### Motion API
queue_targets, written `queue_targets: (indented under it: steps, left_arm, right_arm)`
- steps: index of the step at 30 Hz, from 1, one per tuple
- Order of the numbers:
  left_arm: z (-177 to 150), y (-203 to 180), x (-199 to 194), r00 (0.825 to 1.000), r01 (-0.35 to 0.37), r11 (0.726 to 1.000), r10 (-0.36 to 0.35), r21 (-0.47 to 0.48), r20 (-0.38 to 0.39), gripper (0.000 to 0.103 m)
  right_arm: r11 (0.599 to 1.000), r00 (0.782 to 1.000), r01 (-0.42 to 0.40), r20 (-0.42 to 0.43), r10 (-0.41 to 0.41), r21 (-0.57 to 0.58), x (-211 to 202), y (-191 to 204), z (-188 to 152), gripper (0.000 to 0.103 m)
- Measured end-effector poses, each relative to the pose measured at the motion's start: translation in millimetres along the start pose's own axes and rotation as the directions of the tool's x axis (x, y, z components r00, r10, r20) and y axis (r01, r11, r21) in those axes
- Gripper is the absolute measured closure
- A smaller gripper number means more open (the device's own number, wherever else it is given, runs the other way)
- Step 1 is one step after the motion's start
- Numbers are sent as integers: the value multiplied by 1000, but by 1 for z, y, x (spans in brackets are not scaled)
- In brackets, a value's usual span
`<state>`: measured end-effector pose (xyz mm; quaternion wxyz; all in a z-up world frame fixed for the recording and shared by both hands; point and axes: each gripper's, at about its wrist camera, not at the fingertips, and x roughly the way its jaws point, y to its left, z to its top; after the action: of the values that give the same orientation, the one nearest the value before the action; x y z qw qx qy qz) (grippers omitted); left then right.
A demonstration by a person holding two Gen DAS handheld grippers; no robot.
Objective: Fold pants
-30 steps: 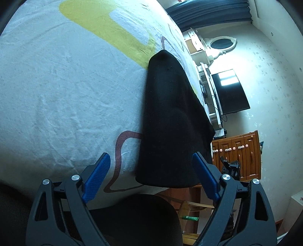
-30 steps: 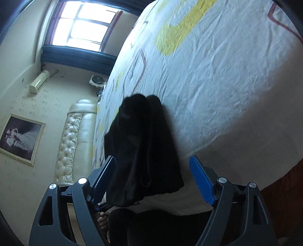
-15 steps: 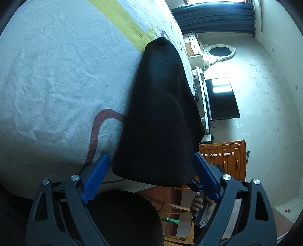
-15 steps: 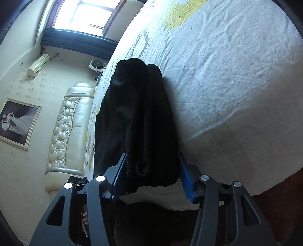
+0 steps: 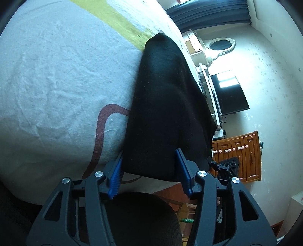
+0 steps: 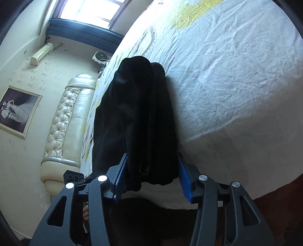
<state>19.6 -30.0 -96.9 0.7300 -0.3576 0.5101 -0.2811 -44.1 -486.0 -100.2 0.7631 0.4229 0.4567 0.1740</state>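
Black pants (image 5: 166, 106) lie folded lengthwise on the bed, near its front edge. In the left wrist view my left gripper (image 5: 151, 166) has its blue pads on both sides of the pants' near end, jaws partly closed around the cloth. In the right wrist view the pants (image 6: 136, 117) show thick bunched folds. My right gripper (image 6: 151, 170) likewise straddles that near end, jaws partly closed with cloth between the pads. Whether either one pinches the cloth is unclear.
The bed sheet (image 5: 56, 75) is white with yellow and brown patterns. A television (image 5: 231, 92) and wooden drawers (image 5: 238, 151) stand past the bed's end. A padded headboard (image 6: 70, 121) and a window (image 6: 90, 11) show in the right wrist view.
Both grippers moved forward onto the pants' near ends. Both jaws narrowed from wide open to close around the cloth; the left one narrowed last.
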Motion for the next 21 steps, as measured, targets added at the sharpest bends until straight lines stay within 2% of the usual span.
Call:
queue_targets:
  steps: [1,2,4,6,8,12,15,19,21]
  left_arm:
    - [1,-3,-8,1000,-8,1000,8,30,5,39]
    - [3,-7,-16,1000,-3,998,2,56,21,29]
    - [10,-14,-33,997,-5,994,-3,106,74,21]
    - [27,-19,-39,995,-10,988,-7,155,104,15]
    - [52,-17,-31,994,-29,986,12,162,105,14]
    - [99,-9,10,999,-49,991,48,125,16,14]
    - [125,-4,35,999,-37,994,38,99,-7,14]
    - [153,-13,63,999,-9,994,13,106,-37,12]
    - [162,-17,76,999,-11,993,16,114,-48,12]
  right_arm:
    - [1000,1000,2,6,-2,-9,-7,4,2,46]
    - [1000,1000,-3,25,4,-19,-14,9,6,35]
    - [999,996,-22,88,26,-49,-30,17,14,26]
    - [997,991,-38,126,45,-63,-34,21,27,24]
    - [997,989,-52,138,58,-52,-25,21,45,23]
    - [998,993,-62,96,61,4,16,11,77,23]
    - [998,995,-53,88,51,19,39,8,90,23]
    - [995,992,-94,91,91,26,55,9,94,23]
    - [998,994,-70,81,70,-2,58,13,92,36]
